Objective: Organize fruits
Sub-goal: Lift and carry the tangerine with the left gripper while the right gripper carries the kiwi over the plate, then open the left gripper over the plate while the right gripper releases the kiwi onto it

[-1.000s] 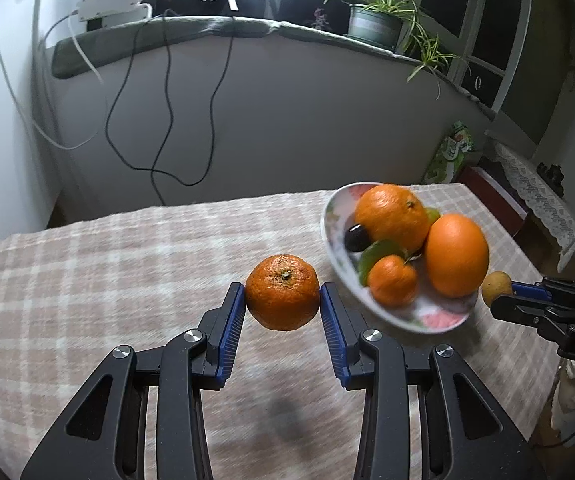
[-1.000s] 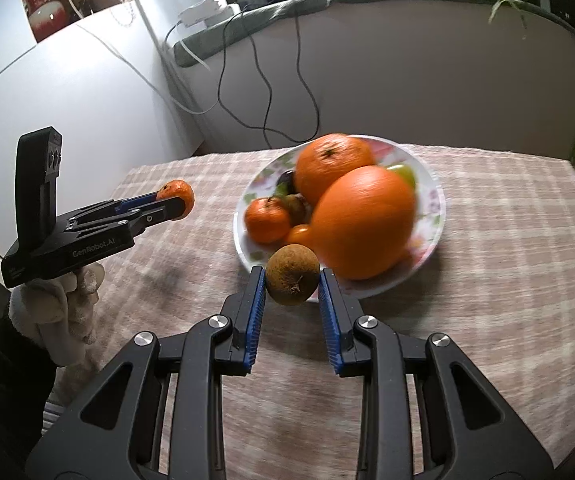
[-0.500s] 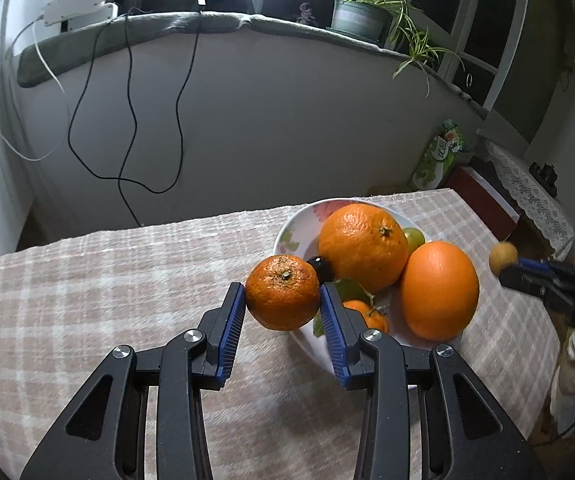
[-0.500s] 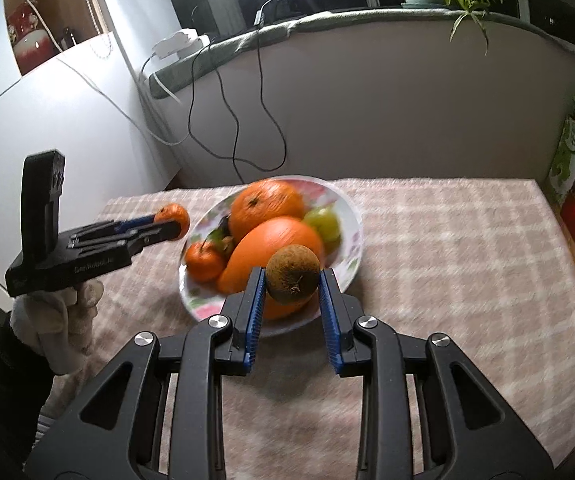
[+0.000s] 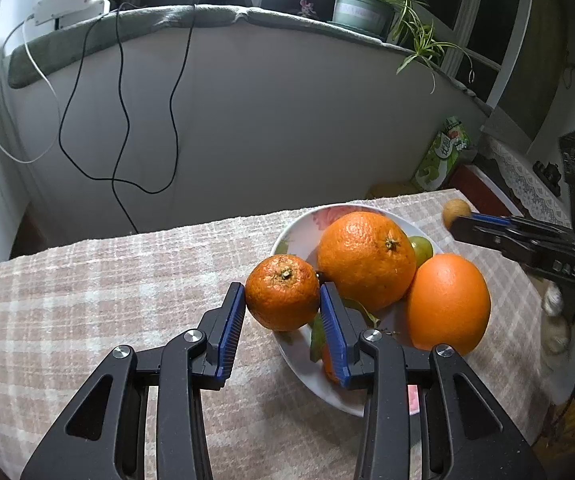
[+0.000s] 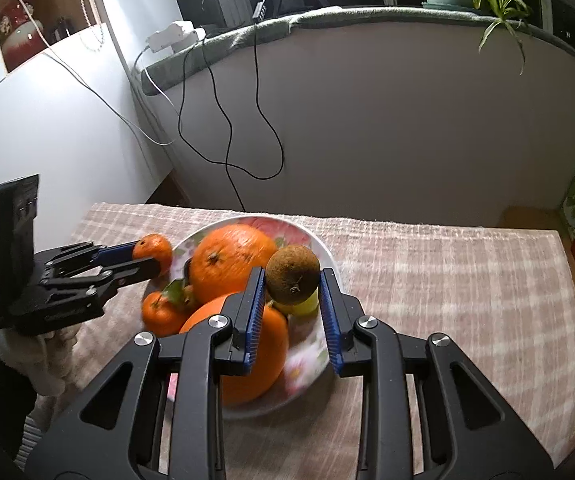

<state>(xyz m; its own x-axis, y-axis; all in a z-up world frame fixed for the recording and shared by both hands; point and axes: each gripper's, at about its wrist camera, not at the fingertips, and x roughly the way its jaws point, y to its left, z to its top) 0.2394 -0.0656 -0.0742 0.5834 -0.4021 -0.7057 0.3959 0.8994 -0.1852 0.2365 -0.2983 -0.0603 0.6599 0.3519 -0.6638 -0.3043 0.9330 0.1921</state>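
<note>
We see a checked tablecloth point(image 5: 87, 300) bearing a flowered plate point(image 6: 319, 244) already heaped with two large oranges point(image 5: 367, 260), so fruit is evidently being gathered there. Our left gripper point(image 5: 282, 320) clasps a tangerine point(image 5: 282, 292) above the plate's near-left rim, stem end turned up and away from us, its short axis tilted. Our right gripper point(image 6: 292, 304) pinches a small brown fruit point(image 6: 293, 274) over the plate's far right, its stalk end facing us and downward.
</note>
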